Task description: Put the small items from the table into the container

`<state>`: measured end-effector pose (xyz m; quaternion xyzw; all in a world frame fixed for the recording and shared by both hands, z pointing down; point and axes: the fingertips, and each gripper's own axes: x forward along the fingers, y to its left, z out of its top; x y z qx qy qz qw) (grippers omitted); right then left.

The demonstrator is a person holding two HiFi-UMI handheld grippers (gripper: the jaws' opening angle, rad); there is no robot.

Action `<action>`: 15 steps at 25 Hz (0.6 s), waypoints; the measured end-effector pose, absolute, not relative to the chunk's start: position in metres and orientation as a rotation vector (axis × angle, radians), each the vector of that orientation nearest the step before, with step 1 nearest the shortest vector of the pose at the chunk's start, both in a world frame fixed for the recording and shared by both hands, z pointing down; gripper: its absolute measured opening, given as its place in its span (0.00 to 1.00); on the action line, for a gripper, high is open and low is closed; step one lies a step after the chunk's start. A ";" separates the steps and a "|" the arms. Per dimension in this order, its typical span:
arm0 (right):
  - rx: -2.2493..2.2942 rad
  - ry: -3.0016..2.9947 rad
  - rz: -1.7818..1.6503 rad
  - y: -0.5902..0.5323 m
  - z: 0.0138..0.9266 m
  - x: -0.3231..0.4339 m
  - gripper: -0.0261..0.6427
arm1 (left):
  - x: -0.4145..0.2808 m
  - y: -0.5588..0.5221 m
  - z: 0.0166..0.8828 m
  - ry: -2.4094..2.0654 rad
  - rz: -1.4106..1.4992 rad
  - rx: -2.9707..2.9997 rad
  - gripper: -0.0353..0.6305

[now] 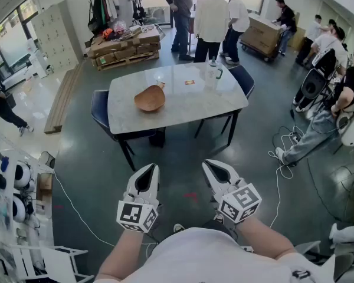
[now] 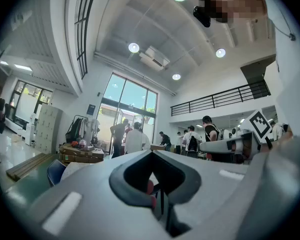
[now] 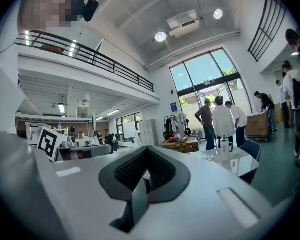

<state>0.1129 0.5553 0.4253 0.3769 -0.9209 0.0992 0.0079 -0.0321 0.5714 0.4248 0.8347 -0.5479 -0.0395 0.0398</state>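
The left tool point(image 1: 150, 168) is hanging low in front of the person's body, its jaws lying closed together with nothing between them. The left gripper view is showing the tips meeting. Well apart from it, across the dark floor point(image 1: 183, 158), the marble worktop point(image 1: 183, 109) is carrying a wooden bowl point(image 1: 150, 99) toward its left side. The bowl is sitting upright, showing only its brown inner surface. A small pale item point(image 1: 160, 85) is lying just beside the bowl's far rim, and a small red card point(image 1: 190, 82) is resting further right, out on the bare marble. A clear bottle point(image 1: 211, 74) is standing near the far right edge. The right tool point(image 1: 209, 165) is hanging beside the left one, jaws pressed fully shut and gripping nothing.
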 end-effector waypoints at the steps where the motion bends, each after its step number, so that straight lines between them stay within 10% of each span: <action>1: 1.177 -2.878 0.302 0.555 0.426 0.111 0.08 | -0.034 0.571 0.425 -1.678 -0.124 2.557 0.06; 15: 1.210 -2.839 0.342 0.560 0.433 0.100 0.08 | -0.038 0.577 0.429 -1.626 -0.132 2.580 0.06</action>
